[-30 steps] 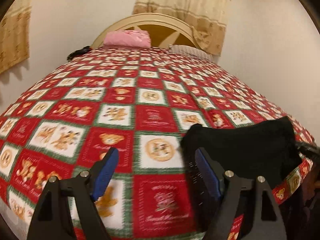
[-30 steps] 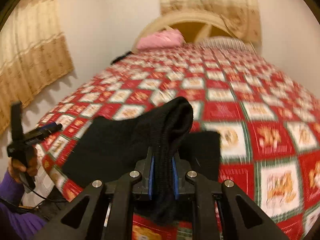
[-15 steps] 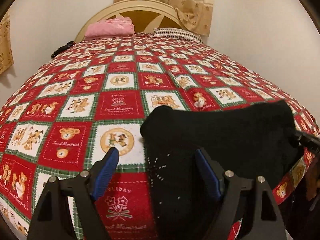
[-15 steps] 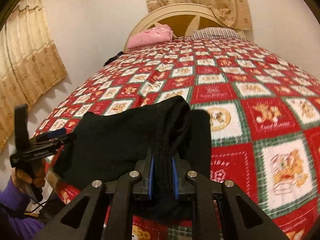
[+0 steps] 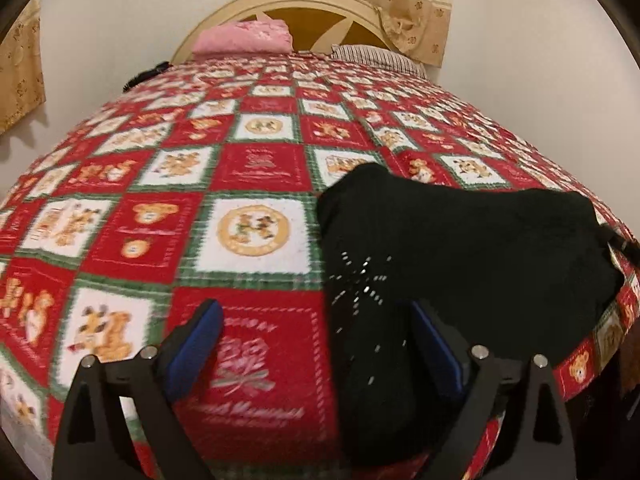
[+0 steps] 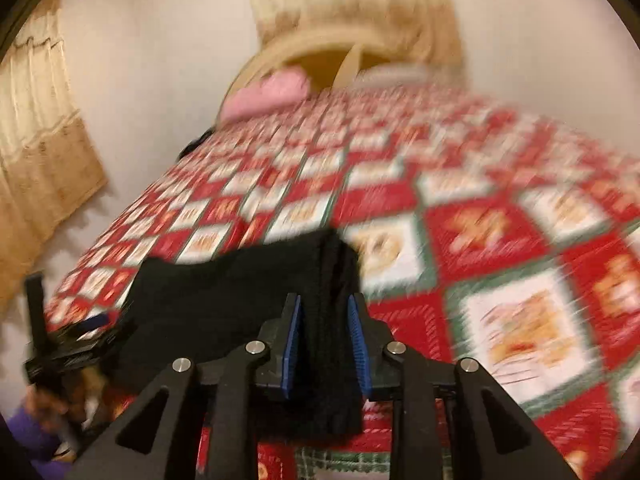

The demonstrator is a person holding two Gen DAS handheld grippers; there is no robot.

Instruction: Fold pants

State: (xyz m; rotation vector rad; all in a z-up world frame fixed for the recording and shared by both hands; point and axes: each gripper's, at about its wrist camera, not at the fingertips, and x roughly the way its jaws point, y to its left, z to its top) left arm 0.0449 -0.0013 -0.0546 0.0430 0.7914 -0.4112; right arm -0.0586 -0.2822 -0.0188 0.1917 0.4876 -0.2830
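Observation:
The black pants (image 5: 460,248) lie folded on the red patterned bedspread (image 5: 256,168) near the bed's front edge. My left gripper (image 5: 316,340) is open and low over the bedspread, with the pants' left end by its right finger. In the blurred right wrist view the pants (image 6: 224,292) lie ahead, and a thick fold of them sits between the blue pads of my right gripper (image 6: 324,340). Its jaws stand a little apart, with gaps beside the cloth. The left gripper (image 6: 68,344) shows there at the far left.
A pink pillow (image 5: 244,38) and a striped pillow (image 5: 376,56) lie at the cream headboard (image 5: 304,12). A dark object (image 5: 146,76) sits at the bed's far left edge. Curtains (image 6: 36,152) hang on the walls. The bed edge drops off close in front.
The right gripper's jaws have parted from a tight pinch on the pants fold, and that view has swung. The left gripper has shifted left, so the pants sit further right in its view.

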